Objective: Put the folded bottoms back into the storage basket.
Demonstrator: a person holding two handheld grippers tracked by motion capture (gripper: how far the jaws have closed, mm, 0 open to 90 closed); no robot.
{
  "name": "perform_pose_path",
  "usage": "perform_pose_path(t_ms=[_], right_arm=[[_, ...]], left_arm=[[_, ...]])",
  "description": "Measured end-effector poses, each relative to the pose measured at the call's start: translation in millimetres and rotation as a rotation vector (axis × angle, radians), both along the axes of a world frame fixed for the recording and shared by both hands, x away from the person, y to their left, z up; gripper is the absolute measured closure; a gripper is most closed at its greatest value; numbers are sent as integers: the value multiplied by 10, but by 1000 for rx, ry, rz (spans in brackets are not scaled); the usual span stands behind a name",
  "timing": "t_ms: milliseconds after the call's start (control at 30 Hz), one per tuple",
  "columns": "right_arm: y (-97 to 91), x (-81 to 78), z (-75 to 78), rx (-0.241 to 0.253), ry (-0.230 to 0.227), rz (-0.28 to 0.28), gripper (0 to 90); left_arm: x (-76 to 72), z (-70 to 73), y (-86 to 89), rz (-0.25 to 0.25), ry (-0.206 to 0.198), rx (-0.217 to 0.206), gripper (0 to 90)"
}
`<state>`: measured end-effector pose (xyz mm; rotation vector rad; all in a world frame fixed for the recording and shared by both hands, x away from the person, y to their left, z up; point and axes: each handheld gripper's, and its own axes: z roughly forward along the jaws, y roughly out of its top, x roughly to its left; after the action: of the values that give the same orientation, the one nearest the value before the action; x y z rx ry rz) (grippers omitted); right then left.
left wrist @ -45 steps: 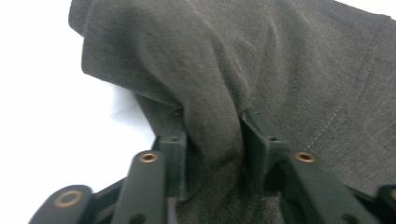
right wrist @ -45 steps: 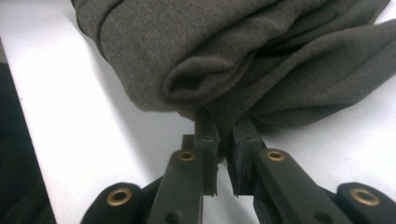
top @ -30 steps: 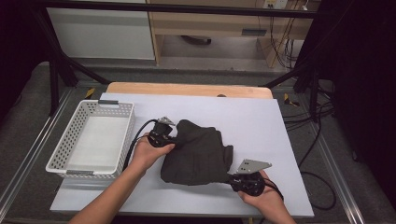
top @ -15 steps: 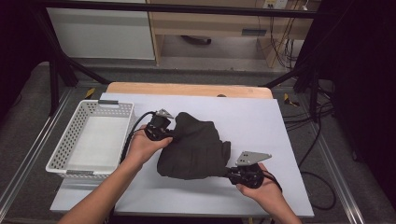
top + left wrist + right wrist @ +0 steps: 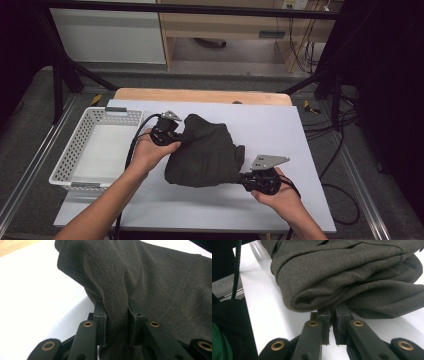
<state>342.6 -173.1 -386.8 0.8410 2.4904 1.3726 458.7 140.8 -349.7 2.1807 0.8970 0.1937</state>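
Observation:
A dark grey folded garment (image 5: 207,152) hangs bunched between my two grippers above the white table (image 5: 280,125). My left gripper (image 5: 177,136) holds its upper left corner; in the left gripper view the jaws pinch a thick fold of the cloth (image 5: 117,322). My right gripper (image 5: 245,178) grips the lower right edge; in the right gripper view its nearly closed jaws clamp the hem of the garment (image 5: 342,280). The garment's lower part rests on the table.
A white perforated basket (image 5: 75,150) sits at the table's left edge, empty. A wooden board edge (image 5: 200,95) runs along the table's far side. Black cables (image 5: 345,200) trail off the right side.
Both hands have risen with the garment, lifting and bunching it. The left gripper has moved up and away, the right gripper slightly right.

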Motion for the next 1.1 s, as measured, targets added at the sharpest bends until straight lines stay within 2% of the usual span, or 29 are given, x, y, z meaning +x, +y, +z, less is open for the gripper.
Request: perform_pose_path(t_ms=[367, 800, 1100], right_arm=[[61, 52, 121, 4, -9, 14, 853], [187, 184, 275, 20, -24, 34, 852], [331, 293, 369, 25, -32, 53, 852]], left_arm=[[-14, 166, 86, 11, -13, 3, 725], [43, 360, 255, 23, -49, -4, 725], [70, 394, 422, 44, -59, -16, 725]])
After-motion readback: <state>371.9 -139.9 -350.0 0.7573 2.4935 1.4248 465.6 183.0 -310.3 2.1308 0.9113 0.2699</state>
